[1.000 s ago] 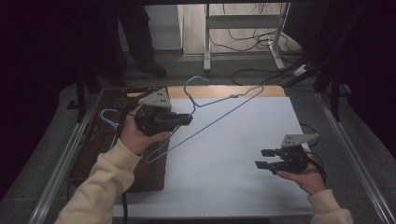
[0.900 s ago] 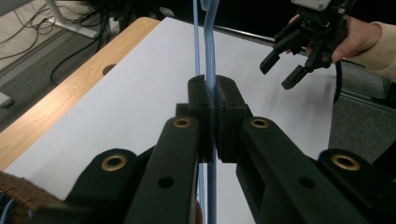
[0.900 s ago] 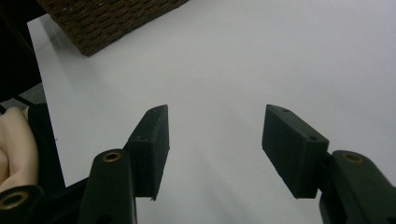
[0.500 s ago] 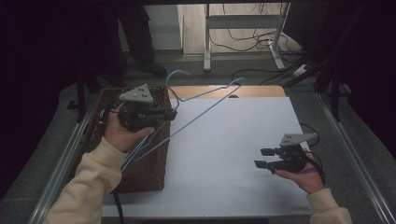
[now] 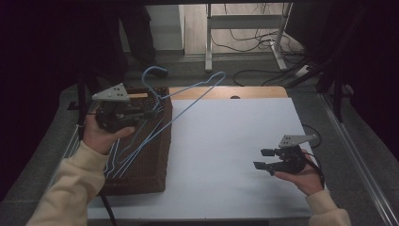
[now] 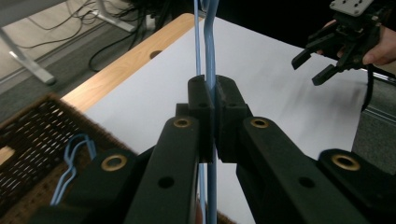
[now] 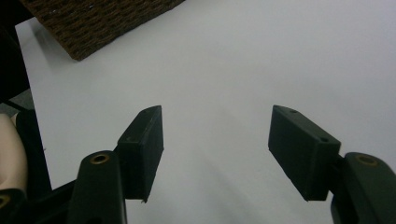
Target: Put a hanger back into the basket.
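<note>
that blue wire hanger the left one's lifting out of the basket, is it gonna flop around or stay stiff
The blue wire hanger probably stays fairly stiff, keeping its triangle while raised. Pinched at one thin wire by the left hand-held gripper, it may swing. It looks light, and could snag other hangers in the basket.

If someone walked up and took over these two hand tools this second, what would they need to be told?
Left gripper: shut on a blue wire hanger, lifted and tilted above the brown wicker basket at the table's left side. The hanger's hook points away from the person.
Right gripper: open, holding nothing, low over the white table sheet at the right.
More blue hangers lie in the basket.
Done: one hanger is gripped and raised off the pile.
Left, as far as I can judge: bring it clear of the basket to the white sheet, probably with the right gripper helping, then deal with the others.
</note>
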`<state>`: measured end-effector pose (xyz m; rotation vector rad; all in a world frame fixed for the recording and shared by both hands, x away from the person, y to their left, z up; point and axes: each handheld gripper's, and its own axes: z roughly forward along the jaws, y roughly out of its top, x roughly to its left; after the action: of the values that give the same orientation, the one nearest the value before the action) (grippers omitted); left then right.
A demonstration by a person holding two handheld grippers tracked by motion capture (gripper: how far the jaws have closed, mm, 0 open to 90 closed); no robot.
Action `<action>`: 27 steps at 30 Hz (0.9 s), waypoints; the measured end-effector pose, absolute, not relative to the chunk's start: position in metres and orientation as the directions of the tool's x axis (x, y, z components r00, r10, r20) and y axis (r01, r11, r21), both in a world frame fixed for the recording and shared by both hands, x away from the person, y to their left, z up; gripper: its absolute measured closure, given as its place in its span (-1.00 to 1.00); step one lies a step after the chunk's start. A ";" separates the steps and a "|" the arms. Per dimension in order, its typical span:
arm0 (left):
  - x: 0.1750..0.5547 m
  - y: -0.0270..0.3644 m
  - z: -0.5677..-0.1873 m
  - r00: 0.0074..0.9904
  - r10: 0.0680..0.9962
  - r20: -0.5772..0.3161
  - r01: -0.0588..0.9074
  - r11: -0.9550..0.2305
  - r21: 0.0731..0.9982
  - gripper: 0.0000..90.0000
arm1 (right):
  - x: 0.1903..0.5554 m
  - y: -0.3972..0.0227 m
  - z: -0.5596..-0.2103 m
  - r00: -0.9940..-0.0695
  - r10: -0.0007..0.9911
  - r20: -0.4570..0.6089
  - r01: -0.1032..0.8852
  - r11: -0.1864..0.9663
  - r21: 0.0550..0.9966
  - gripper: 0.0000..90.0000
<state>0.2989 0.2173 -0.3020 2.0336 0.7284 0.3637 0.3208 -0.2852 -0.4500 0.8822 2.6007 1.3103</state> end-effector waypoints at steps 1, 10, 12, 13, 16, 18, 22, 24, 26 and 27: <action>0.297 0.220 -0.302 0.778 0.628 -0.023 0.353 -0.406 0.843 0.94 | 0.320 -0.284 -0.449 -0.827 0.538 0.160 0.452 0.469 0.759 -0.22; 0.289 0.253 -0.304 0.735 0.677 -0.034 0.381 -0.371 0.847 0.94 | 0.320 -0.277 -0.450 -0.836 0.526 0.154 0.441 0.478 0.759 -0.22; 0.290 0.260 -0.308 0.721 0.691 -0.039 0.393 -0.363 0.845 0.94 | 0.321 -0.277 -0.452 -0.834 0.530 0.156 0.447 0.481 0.754 -0.23; 0.290 0.264 -0.309 0.715 0.698 -0.044 0.400 -0.356 0.845 0.94 | 0.321 -0.277 -0.452 -0.832 0.532 0.160 0.451 0.479 0.753 -0.23; 0.291 0.273 -0.315 0.693 0.719 -0.053 0.419 -0.342 0.841 0.94 | 0.320 -0.277 -0.451 -0.832 0.532 0.155 0.446 0.477 0.758 -0.24; 0.292 0.279 -0.319 0.683 0.728 -0.063 0.432 -0.333 0.838 0.93 | 0.320 -0.278 -0.451 -0.832 0.533 0.157 0.446 0.473 0.760 -0.24; 0.298 0.292 -0.329 0.657 0.749 -0.085 0.461 -0.310 0.831 0.93 | 0.320 -0.278 -0.451 -0.831 0.534 0.154 0.445 0.473 0.760 -0.25; 0.302 0.298 -0.334 0.642 0.760 -0.098 0.477 -0.297 0.827 0.94 | 0.320 -0.278 -0.452 -0.830 0.535 0.157 0.448 0.474 0.758 -0.26; 0.304 0.302 -0.339 0.629 0.770 -0.109 0.493 -0.286 0.822 0.94 | 0.320 -0.278 -0.453 -0.829 0.537 0.155 0.450 0.479 0.753 -0.26; 0.305 0.304 -0.341 0.624 0.773 -0.113 0.499 -0.283 0.819 0.93 | 0.320 -0.278 -0.453 -0.829 0.537 0.157 0.452 0.478 0.753 -0.26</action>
<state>0.3054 0.3041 -0.3411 1.9508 1.0051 0.3863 0.3201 -0.2776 -0.4529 0.8773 2.6138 1.2849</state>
